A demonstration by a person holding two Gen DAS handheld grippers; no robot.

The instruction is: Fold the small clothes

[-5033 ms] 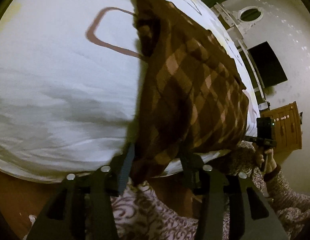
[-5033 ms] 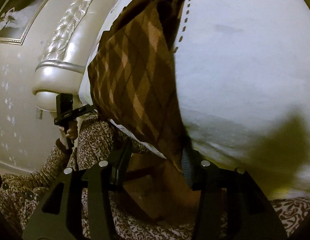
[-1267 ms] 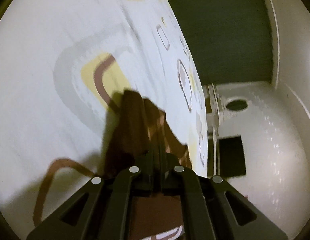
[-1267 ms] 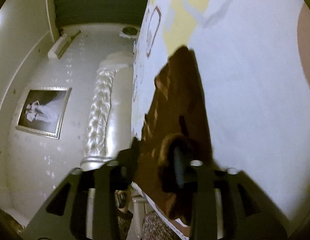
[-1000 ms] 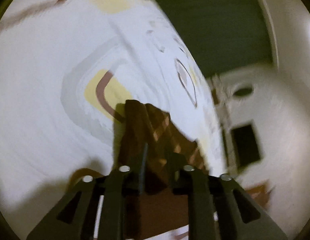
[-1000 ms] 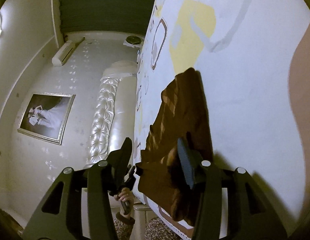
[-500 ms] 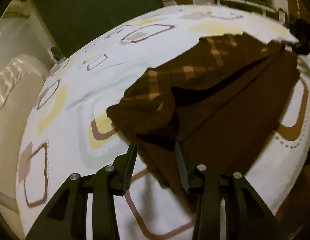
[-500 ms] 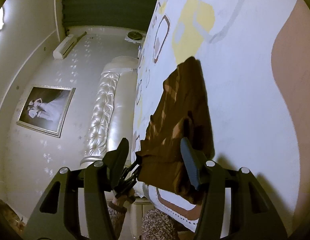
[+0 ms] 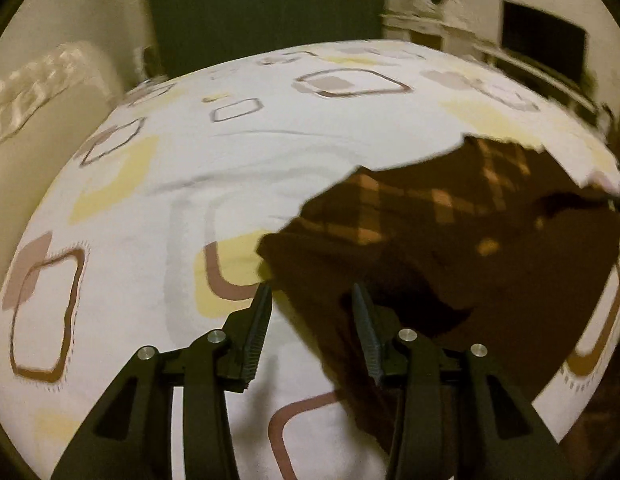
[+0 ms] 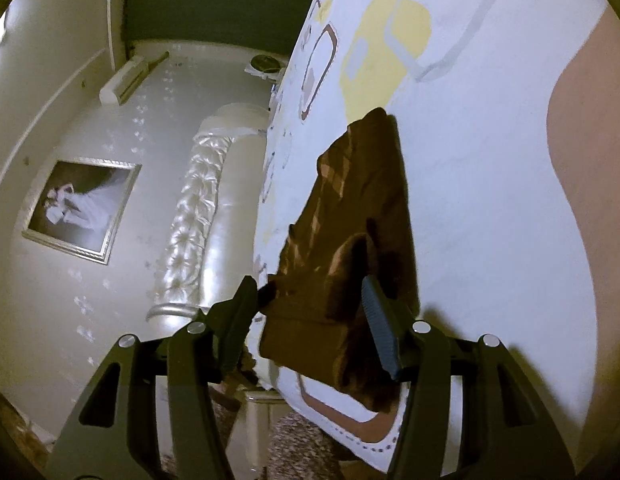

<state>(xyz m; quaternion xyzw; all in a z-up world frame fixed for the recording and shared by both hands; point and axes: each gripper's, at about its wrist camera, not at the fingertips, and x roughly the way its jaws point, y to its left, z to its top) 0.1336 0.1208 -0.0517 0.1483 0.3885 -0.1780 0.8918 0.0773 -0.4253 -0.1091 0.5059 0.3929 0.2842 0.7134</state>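
Observation:
A brown plaid garment lies folded over on the white patterned bed sheet, toward the right side in the left wrist view. My left gripper hovers at its near left edge. Its jaws are opening, and the cloth's corner lies beneath them with no pad pressing on it. In the right wrist view, which is rolled sideways, the same garment stretches away from my right gripper. That gripper is open, and a raised fold of the cloth stands loose between its fingers.
A padded cream headboard and a framed picture are on the wall side. A dark curtain and a cabinet with a dark screen stand beyond the bed. The person's patterned clothing shows at the bed's near edge.
Both grippers held the garment and have let it go. The left one rolled upright and drew back, its jaws widening. The garment now rests on the bed.

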